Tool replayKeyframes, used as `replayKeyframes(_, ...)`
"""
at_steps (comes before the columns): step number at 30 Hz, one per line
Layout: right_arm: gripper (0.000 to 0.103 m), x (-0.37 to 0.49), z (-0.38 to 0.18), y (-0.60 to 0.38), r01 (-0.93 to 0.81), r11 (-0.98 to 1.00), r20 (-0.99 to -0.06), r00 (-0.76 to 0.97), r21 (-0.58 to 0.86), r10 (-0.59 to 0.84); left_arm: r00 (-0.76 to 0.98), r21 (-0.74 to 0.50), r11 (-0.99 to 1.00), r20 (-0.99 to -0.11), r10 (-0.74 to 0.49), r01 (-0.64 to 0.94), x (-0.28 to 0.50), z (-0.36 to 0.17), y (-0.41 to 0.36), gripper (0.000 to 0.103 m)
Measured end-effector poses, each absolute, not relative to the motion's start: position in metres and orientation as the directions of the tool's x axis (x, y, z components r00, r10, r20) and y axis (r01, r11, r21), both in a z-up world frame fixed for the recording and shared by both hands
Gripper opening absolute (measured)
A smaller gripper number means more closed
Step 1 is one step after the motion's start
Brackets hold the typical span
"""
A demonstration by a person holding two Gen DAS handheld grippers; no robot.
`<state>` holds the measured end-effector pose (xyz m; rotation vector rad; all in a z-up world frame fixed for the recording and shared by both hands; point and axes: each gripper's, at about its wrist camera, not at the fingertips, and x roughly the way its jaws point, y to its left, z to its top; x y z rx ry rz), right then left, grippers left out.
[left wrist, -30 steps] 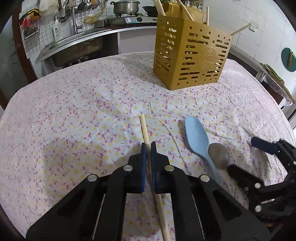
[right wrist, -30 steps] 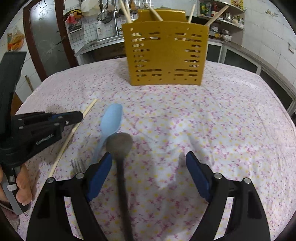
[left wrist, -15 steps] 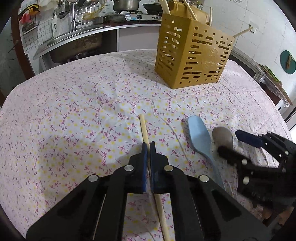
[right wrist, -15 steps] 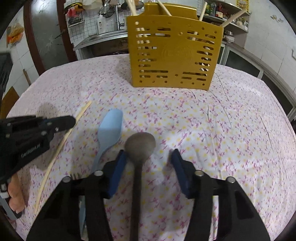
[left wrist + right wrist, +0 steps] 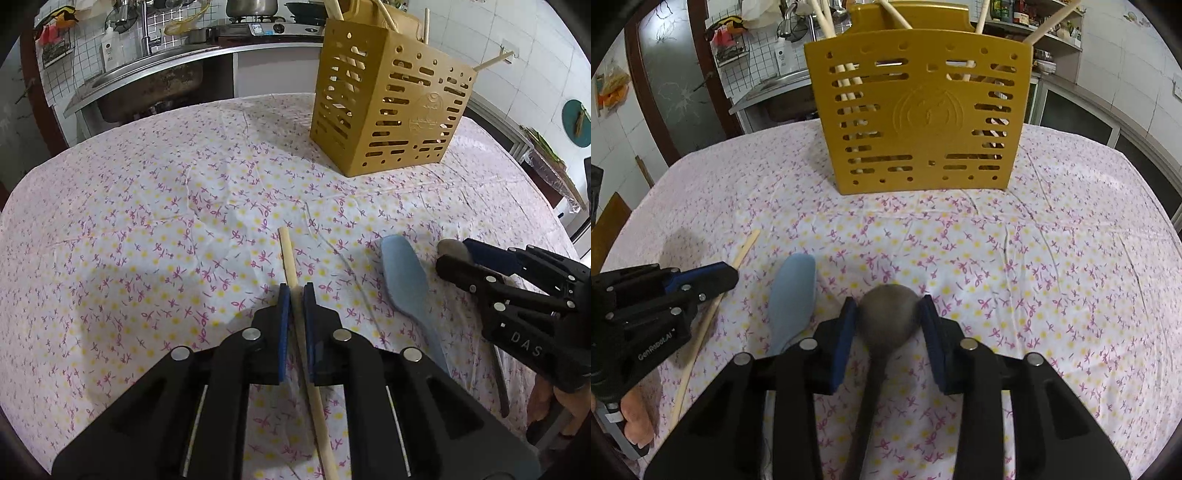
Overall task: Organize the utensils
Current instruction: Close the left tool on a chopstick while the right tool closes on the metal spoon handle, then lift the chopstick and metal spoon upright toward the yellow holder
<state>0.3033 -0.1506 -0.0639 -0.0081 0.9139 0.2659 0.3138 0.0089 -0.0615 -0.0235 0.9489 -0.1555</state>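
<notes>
A wooden chopstick lies on the floral tablecloth, and my left gripper is shut on it, its jaws just easing. The chopstick's tip pokes out past the left gripper in the right wrist view. A dark grey spoon lies bowl forward between the blue pads of my right gripper. Its jaws are closing and the pads meet both edges of the bowl. A light blue spoon rests between the chopstick and the right gripper. The yellow slotted utensil holder stands behind, with several sticks in it.
The tablecloth covers a round table that drops off at the left and right. A steel sink and counter stand beyond the far edge. A person's fingers hold the left gripper's handle.
My right gripper has slid forward along the dark spoon and narrowed its jaws from wide apart to the bowl's edges. The left gripper has stayed on the chopstick.
</notes>
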Motion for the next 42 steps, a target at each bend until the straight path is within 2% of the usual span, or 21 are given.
replayKeyframes(9,0.036,0.296,-0.043,-0.174,-0.211,0.964,-0.733,0.629,0.162,0.261,0.588,-0.11,0.987,-0.793,-0.157,0.115,0.307,-0.052,0.011,0.005)
replayKeyframes(18,0.036,0.273,-0.015,-0.193,-0.206,0.96,-0.648,0.709,0.189,0.279,0.663,-0.14,0.981,-0.723,-0.193,0.132,0.283,-0.016,0.009,0.005)
replayKeyframes(23,0.036,0.258,0.0,-0.202,-0.21,0.961,-0.6,0.751,0.178,0.275,0.696,-0.166,0.977,-0.685,-0.214,0.137,0.269,0.001,0.011,0.005)
replayKeyframes(42,0.036,0.235,0.033,-0.228,-0.181,0.972,-0.511,0.827,0.15,0.233,0.767,-0.177,0.97,-0.594,-0.24,0.166,0.248,0.045,0.003,0.005)
